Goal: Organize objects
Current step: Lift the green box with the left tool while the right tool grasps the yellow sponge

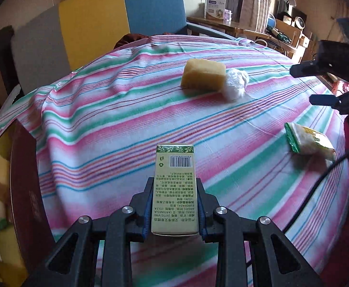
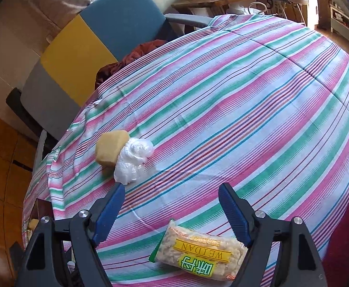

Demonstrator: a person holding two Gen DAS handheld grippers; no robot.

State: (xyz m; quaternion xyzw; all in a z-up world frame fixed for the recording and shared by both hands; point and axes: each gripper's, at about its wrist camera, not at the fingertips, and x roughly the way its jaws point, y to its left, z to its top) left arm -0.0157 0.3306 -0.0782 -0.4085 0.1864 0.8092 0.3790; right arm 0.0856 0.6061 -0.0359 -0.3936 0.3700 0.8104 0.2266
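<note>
My left gripper (image 1: 175, 184) is shut on a green carton box (image 1: 174, 186) with a barcode, held above the striped tablecloth (image 1: 126, 129). A yellow sponge (image 1: 203, 74) lies at the far middle, touching a crumpled white plastic bag (image 1: 236, 83). A snack packet (image 1: 309, 141) lies at the right. My right gripper (image 2: 172, 191) is open and empty, just above the snack packet (image 2: 200, 256) labelled WEIDAN; it also shows at the right edge of the left wrist view (image 1: 318, 83). The sponge (image 2: 111, 147) and bag (image 2: 133, 160) lie beyond its left finger.
A dark red box (image 1: 28, 191) with items inside stands at the table's left edge. A blue, yellow and grey chair (image 1: 102, 24) stands behind the table. A wooden desk (image 1: 222, 24) with boxes is at the back right.
</note>
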